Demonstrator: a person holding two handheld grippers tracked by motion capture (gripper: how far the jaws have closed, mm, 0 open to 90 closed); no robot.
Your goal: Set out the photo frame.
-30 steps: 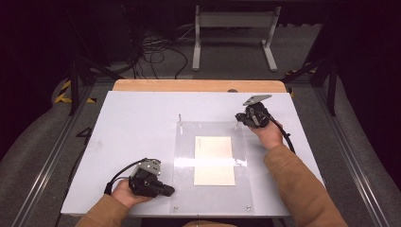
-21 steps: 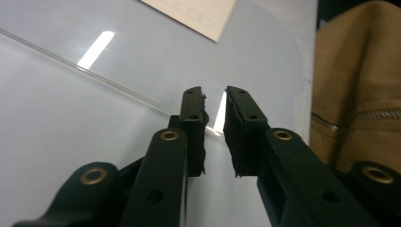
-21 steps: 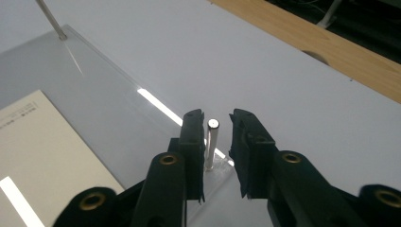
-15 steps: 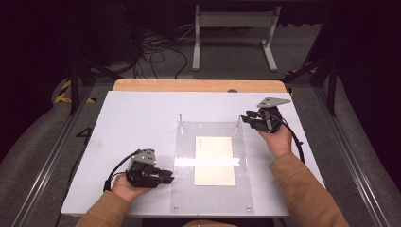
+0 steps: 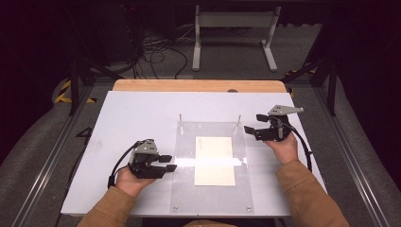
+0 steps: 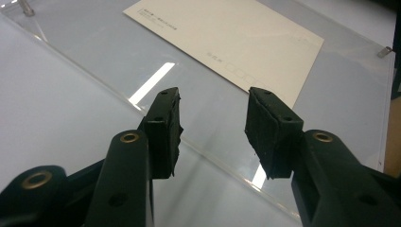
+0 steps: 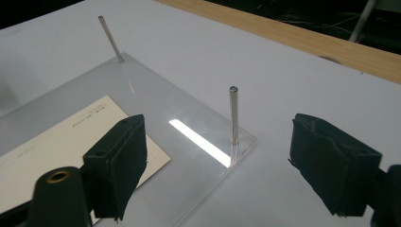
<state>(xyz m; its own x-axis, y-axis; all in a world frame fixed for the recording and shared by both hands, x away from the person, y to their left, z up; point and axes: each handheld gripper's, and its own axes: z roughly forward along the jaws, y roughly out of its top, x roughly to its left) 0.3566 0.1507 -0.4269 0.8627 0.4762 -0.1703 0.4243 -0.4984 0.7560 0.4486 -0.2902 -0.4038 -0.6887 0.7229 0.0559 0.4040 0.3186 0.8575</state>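
Observation:
A clear acrylic plate [image 5: 187,156] lies flat on the white table, with a cream postcard [image 5: 215,161] under or on it at its middle. Two thin metal pins [image 5: 239,118] stand at the plate's far corners. My left gripper [image 5: 169,163] hovers just off the plate's left edge [image 6: 94,80], its jaws having just been opening, with nothing between them. My right gripper [image 5: 251,128] sits at the plate's far right corner; its jaws have just been opening too and stand wide, empty, either side of the near pin [image 7: 233,113]. The postcard [image 7: 56,146] shows beside the right gripper's left jaw.
The white table top [image 5: 142,113] reaches out on all sides of the plate, with a wooden strip [image 5: 198,85] along its far edge. Behind it stand a metal stand [image 5: 234,33] and loose cables [image 5: 161,52] on the dark floor. Small clips [image 6: 386,51] sit at the plate's near corners.
Both grippers went from shut to open. The right hand slid right, off the plate's far corner. The left hand backed leftward off the plate's edge and rose slightly.

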